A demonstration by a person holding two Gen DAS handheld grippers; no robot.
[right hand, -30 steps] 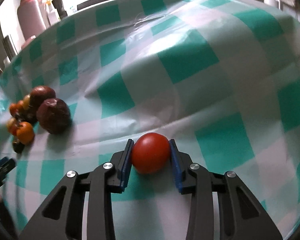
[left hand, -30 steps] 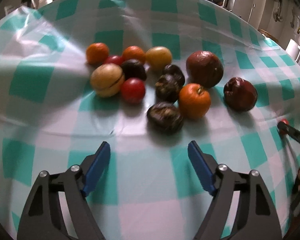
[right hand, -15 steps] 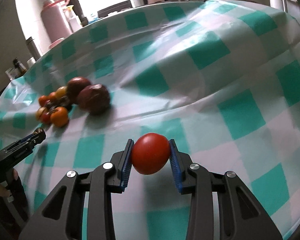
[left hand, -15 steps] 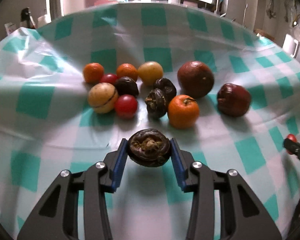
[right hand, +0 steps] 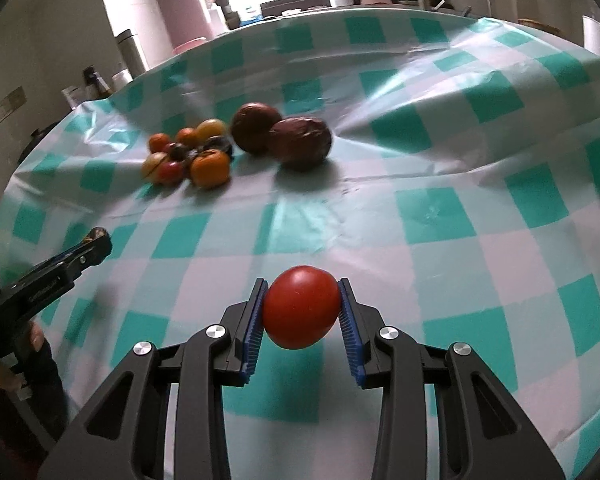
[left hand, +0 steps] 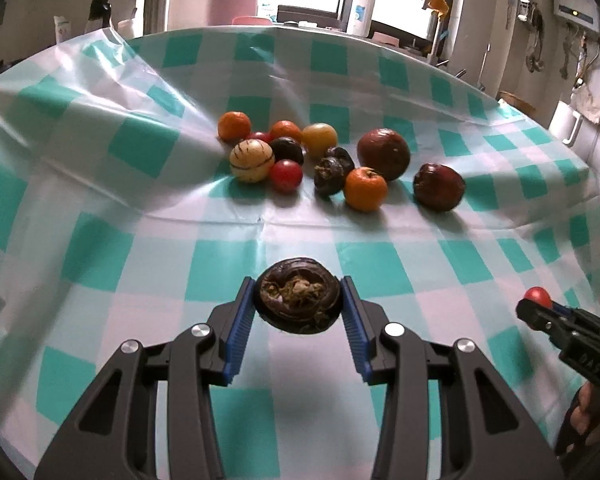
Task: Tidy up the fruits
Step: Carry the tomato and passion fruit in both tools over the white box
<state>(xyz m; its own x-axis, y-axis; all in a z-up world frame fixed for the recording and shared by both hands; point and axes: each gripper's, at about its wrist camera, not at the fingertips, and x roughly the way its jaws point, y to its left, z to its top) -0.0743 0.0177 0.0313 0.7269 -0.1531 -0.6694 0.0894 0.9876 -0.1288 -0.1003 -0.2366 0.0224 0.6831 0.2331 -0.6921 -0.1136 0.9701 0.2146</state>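
**Left wrist view: each gripper carries one fruit away from the pile**

Left wrist view shows the left gripper [left hand: 299,307] clenched on a dark, wrinkled round fruit [left hand: 298,301], blue ribbed pads pressing its two sides at the widest part, which likely stops it rolling out. It hangs above the teal-and-white checked plastic tablecloth [left hand: 100,256], well apart from the heap of mixed fruits [left hand: 324,160] farther back. The right gripper [right hand: 301,314] grasps a smooth red tomato [right hand: 301,307] the same way, clear of the cloth. Judging by this, like kinds are being separated from the heap, each pulled toward open cloth nearer the person.
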